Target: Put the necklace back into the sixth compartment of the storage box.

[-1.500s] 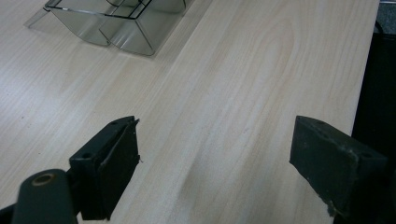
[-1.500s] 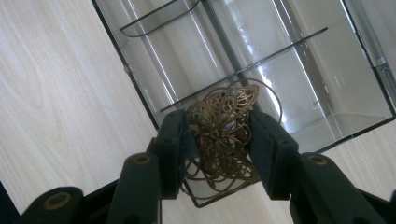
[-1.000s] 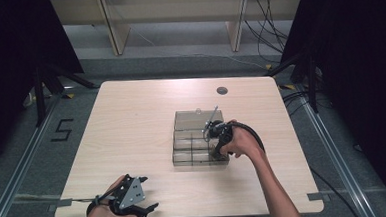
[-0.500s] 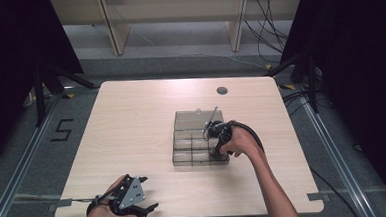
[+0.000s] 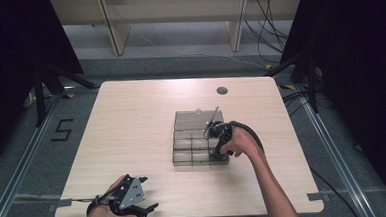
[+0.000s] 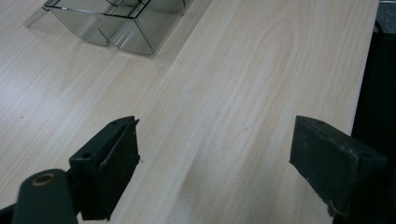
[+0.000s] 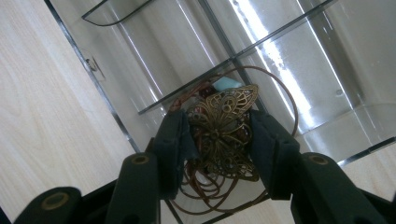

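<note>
1. A pale wooden desk is seen from the high view, with a clear compartmented organizer set slightly toward 3 o'clock of its middle.
2. The right tongs are held by the right hand over the organizer's 3 o'clock edge, pointing down into it.
3. In the right gripper view, the right tongs are clenched on a brass filigree butterfly ornament, which is gripped between both pads above a compartment of the organizer.
4. Thin brown wire loops and a small pale blue piece are seen bunched with the ornament.
5. The left tongs are held at the desk's 7 o'clock corner, well apart from the organizer.
6. In the left gripper view, the left tongs are released, with jaws spread wide over bare desk; an organizer corner lies at 11 o'clock.
</note>
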### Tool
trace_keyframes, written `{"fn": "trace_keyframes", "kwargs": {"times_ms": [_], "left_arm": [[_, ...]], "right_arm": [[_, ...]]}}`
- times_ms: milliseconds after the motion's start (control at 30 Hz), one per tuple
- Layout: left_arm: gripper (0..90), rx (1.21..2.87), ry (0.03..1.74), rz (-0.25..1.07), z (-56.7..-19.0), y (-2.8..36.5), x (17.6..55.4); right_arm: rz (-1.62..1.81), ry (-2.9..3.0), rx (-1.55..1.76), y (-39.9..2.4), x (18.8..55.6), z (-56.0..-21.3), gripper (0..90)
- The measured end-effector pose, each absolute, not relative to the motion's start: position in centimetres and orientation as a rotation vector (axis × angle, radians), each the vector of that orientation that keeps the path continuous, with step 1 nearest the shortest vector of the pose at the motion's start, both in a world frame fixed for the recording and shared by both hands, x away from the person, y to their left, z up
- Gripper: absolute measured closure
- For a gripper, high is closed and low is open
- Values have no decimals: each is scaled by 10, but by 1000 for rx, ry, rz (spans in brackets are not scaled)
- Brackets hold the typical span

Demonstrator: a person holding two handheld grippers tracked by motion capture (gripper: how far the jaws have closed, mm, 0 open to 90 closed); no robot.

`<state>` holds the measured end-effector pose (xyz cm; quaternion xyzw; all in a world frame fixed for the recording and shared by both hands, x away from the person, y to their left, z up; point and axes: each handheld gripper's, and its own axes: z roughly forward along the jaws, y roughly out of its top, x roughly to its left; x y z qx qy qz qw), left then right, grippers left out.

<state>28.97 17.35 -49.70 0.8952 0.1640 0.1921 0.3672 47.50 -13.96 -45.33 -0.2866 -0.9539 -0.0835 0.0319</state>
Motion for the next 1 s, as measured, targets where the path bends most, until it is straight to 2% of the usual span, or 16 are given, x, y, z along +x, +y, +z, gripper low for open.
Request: {"fn": "trace_keyframes", "kwargs": {"times_ms": [100,1000], "left_arm": [[150,2299,419,484,-497,173,290],[150,2301,419,489,-498,173,290]], "right_arm": [[-288,-2918,-936,-141,474,-449,538],[-430,-3015,-890,-147,457,-420,500]]}}
